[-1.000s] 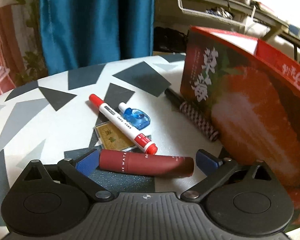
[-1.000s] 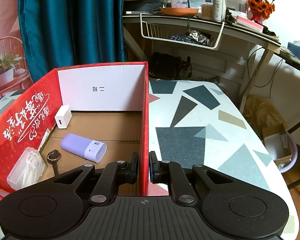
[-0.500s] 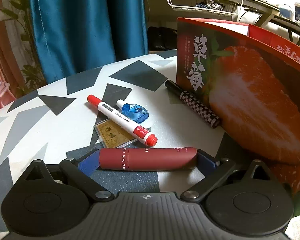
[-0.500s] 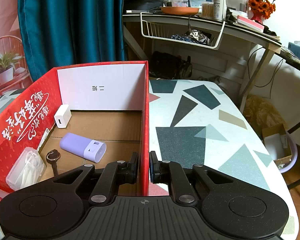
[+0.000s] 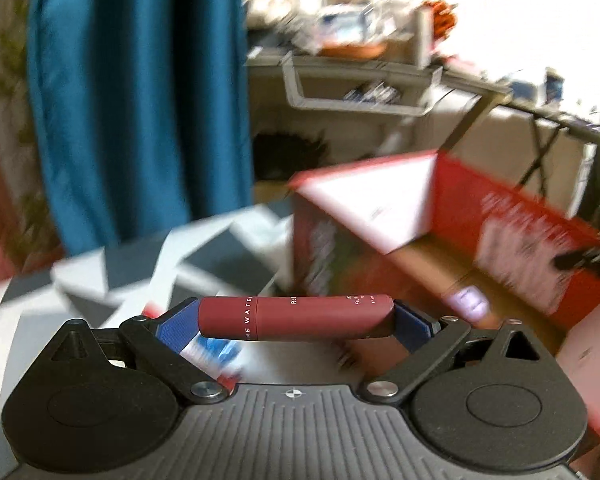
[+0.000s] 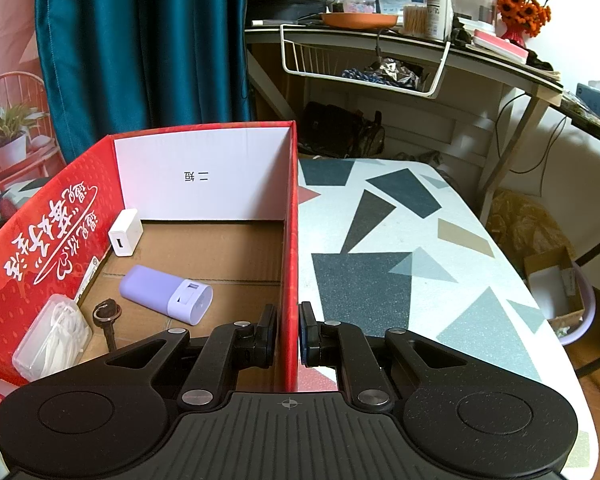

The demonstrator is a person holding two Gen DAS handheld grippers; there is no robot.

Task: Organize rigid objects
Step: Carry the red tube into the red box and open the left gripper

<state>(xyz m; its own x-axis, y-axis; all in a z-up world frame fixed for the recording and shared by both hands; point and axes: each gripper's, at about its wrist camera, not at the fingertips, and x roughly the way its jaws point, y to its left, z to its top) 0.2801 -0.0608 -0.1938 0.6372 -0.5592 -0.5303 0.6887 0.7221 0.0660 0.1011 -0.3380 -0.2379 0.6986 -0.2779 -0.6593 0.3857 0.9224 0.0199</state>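
Mid-task, we hold a maroon tube (image 5: 296, 317) lengthwise between the pads of our left gripper (image 5: 296, 322), lifted clear of the patterned surface (image 5: 112, 268) and facing the open red box (image 5: 512, 220). Our right gripper (image 6: 288, 330) is pinched on the box's near side wall, steadying it. Already inside lie a white charger (image 6: 125, 232), a lilac cylinder (image 6: 166, 294), a key (image 6: 107, 316) and a clear plastic case (image 6: 52, 338). Blur hides what remains outside the box; we judge the tube goes in next.
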